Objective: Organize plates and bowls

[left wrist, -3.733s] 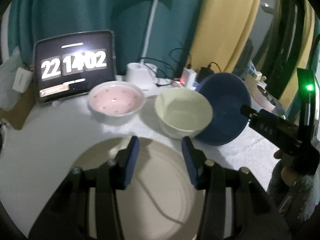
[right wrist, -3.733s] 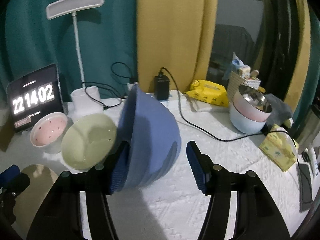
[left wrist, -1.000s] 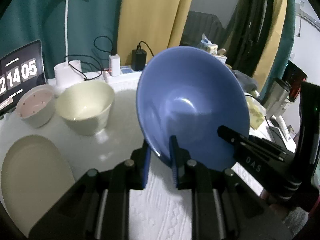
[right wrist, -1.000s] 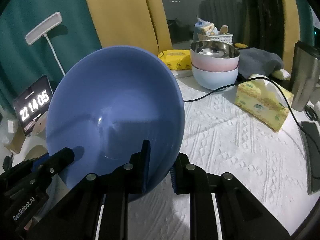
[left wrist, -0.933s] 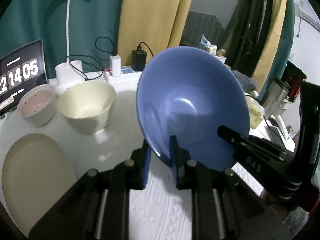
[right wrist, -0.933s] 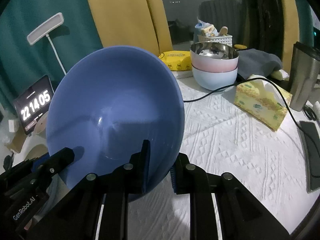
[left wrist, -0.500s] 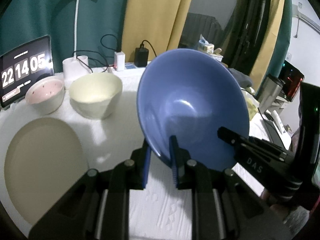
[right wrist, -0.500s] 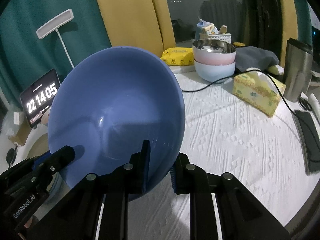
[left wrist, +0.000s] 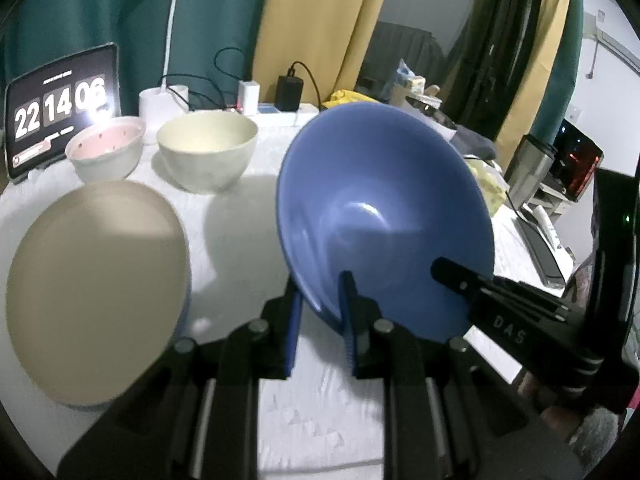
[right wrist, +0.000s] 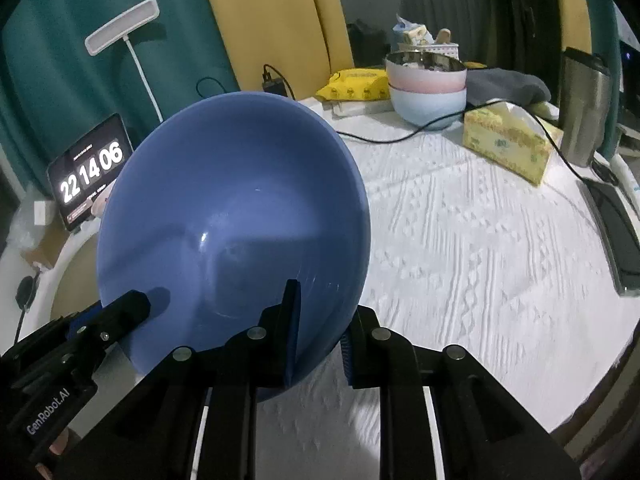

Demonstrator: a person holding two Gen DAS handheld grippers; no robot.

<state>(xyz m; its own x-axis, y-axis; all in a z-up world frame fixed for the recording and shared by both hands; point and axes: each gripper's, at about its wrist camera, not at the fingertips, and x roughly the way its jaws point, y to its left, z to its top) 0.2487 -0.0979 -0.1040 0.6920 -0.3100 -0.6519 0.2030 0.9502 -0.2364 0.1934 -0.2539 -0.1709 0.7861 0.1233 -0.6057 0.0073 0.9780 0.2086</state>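
Blue bowl held tilted at frame centre, both grippers clamped on its near rim.

Left gripper and right gripper each pinch the rim. In the right wrist view the bowl hides most of the beige plate; the lamp head is cut off at top.

I count five bowls: the blue bowl I'm holding, a cream bowl, a pink-speckled bowl, and two stacked ones, a pink steel-lined bowl on a pale blue bowl. One beige plate. One tablet clock, one desk lamp, one tissue box, one steel tumbler. Chargers: two, I think, a white charger and a black charger.
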